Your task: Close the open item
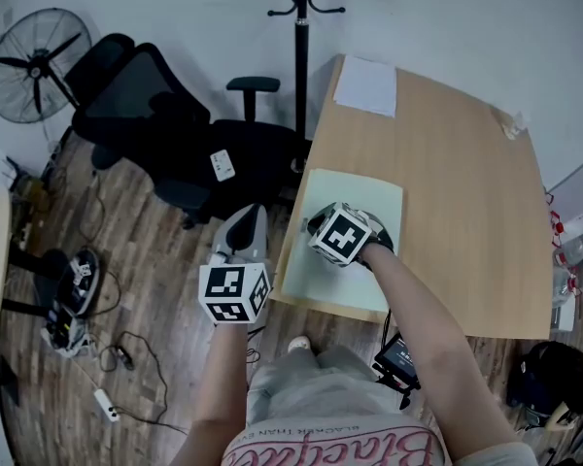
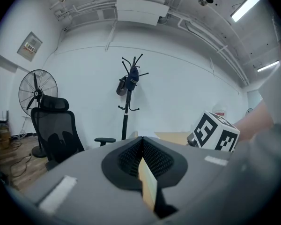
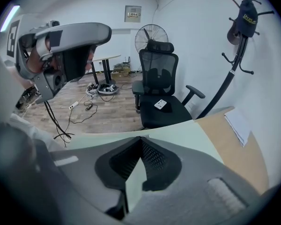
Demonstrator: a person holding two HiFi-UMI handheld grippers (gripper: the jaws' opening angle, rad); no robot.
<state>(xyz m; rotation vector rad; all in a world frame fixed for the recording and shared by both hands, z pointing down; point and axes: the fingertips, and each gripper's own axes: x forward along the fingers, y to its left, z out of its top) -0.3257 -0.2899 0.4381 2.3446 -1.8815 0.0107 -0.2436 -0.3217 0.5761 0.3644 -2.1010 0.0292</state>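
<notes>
A pale green mat [image 1: 355, 212] lies at the near left of a wooden table [image 1: 457, 183]. No open item shows in any view. My right gripper [image 1: 315, 225] hovers low over the mat's near left part and points left toward the chair; in the right gripper view [image 3: 140, 139] its jaws meet with nothing between them. My left gripper [image 1: 249, 223] hangs just off the table's left edge, over the floor. Its jaws are likewise shut and empty in the left gripper view [image 2: 143, 139], and the right gripper's marker cube [image 2: 214, 132] shows beside them.
A white sheet of paper [image 1: 366, 85] lies at the table's far left corner. A black office chair [image 1: 165, 115] and a coat stand [image 1: 301, 47] are left of the table. A fan [image 1: 34, 61], cables and a power strip [image 1: 105, 404] occupy the wooden floor.
</notes>
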